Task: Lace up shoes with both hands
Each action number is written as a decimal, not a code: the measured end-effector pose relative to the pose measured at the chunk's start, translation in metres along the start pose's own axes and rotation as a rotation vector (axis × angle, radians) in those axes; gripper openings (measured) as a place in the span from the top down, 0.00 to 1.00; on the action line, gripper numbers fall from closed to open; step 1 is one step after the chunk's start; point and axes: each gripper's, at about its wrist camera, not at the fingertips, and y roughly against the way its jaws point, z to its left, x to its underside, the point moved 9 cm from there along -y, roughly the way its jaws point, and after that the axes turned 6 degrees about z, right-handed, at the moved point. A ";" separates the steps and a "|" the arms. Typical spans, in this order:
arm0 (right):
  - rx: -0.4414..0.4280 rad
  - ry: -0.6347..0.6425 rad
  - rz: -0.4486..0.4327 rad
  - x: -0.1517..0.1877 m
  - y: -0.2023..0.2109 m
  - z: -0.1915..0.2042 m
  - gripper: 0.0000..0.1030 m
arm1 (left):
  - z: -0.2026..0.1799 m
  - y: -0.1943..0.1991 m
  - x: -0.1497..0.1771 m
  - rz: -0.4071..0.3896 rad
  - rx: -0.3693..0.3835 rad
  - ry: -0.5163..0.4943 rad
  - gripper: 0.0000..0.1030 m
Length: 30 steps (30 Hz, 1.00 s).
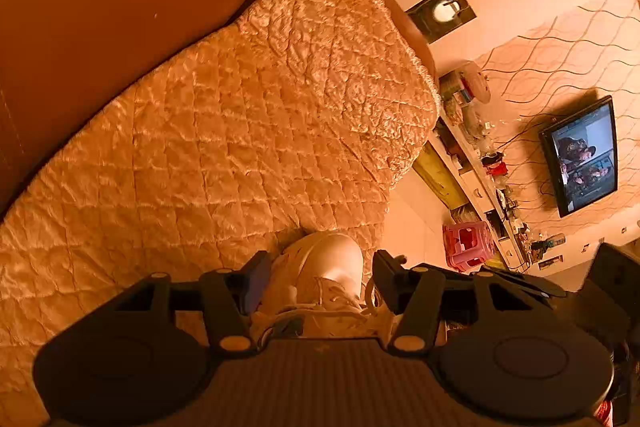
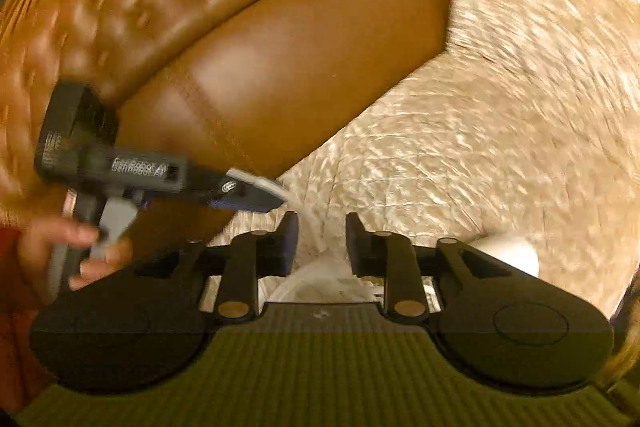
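The white shoe lies on the quilted cover, at six o'clock in both views. The left gripper straddles it, wide open and empty. The right gripper stands part open around a lace, unpinched. Judged mid-lacing; next, regrip the lace.

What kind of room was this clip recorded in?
Most likely a home living room. A brown leather sofa carries a quilted cover, a wall-mounted television is switched on, and a long cluttered TV cabinet runs beneath it. The white shoe sits on the sofa cover.
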 end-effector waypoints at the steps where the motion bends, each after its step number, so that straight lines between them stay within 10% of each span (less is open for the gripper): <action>1: 0.018 0.056 0.011 0.000 -0.003 0.006 0.66 | 0.000 -0.003 0.000 0.003 0.005 0.001 0.40; 6: 0.108 0.178 0.067 -0.004 -0.033 0.019 0.64 | -0.011 0.011 0.014 -0.014 -0.008 -0.023 0.41; 8: 0.126 0.165 0.087 -0.004 -0.043 0.017 0.95 | -0.010 0.021 0.013 -0.049 -0.028 -0.036 0.40; 13: 0.056 -0.009 0.019 -0.002 -0.029 0.002 0.95 | -0.020 0.029 0.023 -0.043 -0.059 -0.215 0.37; 18: -0.238 -0.408 -0.065 0.012 -0.015 -0.028 0.95 | -0.052 0.005 0.044 -0.002 -0.061 -0.434 0.39; 21: -0.422 -0.629 -0.115 0.027 -0.018 -0.043 0.95 | -0.066 -0.017 0.056 0.055 -0.048 -0.496 0.71; 30: -0.863 -0.896 -0.445 0.021 0.029 -0.053 0.98 | -0.080 -0.037 0.077 0.118 -0.057 -0.575 0.66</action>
